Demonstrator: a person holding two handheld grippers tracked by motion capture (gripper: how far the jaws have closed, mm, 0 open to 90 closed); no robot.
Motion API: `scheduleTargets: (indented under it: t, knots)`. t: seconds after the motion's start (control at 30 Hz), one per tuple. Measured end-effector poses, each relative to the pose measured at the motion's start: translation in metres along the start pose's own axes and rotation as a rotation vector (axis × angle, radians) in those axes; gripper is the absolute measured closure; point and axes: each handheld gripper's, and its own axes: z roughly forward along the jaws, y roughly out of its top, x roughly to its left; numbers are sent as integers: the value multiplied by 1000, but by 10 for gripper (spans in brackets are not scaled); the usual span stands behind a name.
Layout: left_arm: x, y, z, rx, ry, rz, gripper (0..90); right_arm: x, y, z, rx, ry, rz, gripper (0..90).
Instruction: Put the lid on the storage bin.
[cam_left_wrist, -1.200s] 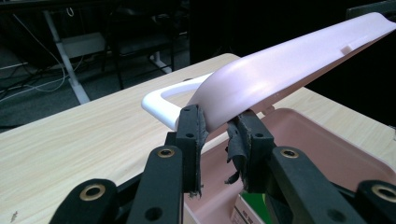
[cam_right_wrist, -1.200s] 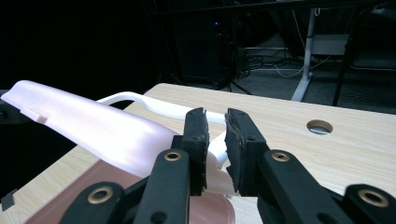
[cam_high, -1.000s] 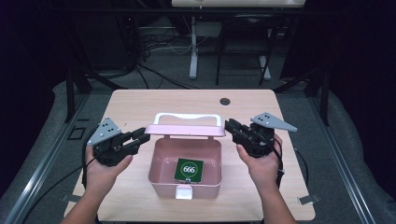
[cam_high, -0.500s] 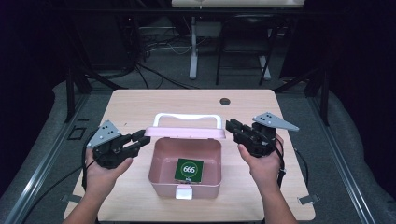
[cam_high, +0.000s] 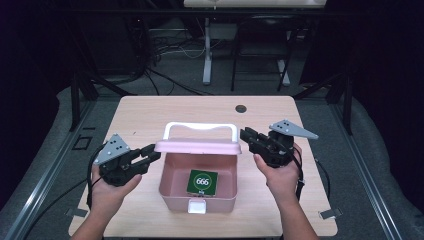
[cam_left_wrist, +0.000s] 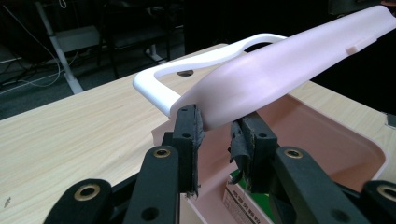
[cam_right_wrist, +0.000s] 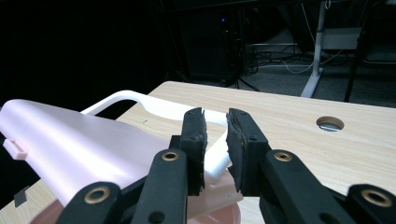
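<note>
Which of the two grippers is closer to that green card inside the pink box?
Left, though only slightly. The left gripper sits at the box's left rim near the green card; the right gripper sits farther back by the lid's right end.

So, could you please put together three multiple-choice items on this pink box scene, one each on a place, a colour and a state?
1. Where does the green card lie?
A. inside the pink box
B. on the bare table
C. on the lid

2. What colour is the lid's handle?
A. black
B. white
C. green

3. How is the lid?
A. latched shut
B. lying off on the table
C. raised open over the box

Answers: 1 A, the high view shows the card on the box floor. 2 B, the loop is white in all views. 3 C, the interior shows beneath the lifted lid, with the left tongs and right tongs at its ends.
</note>
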Motion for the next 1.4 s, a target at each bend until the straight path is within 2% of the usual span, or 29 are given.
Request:
scheduleTargets:
  t: [0.3,0.77,1.27,1.4]
  knots:
    - [-1,-3,-2,-2,-8,-6,711,-3,0,0,1,0,18,766]
    - [-7,-12,-7,8,-6,11,708,-10,0,-1,-1,-9,37,767]
    - [-14,-31,-15,23,-30,8,706,-12,-1,-1,-1,-13,42,767]
    - [-19,-37,-16,22,-17,24,705,-12,-1,-2,-2,-15,39,767]
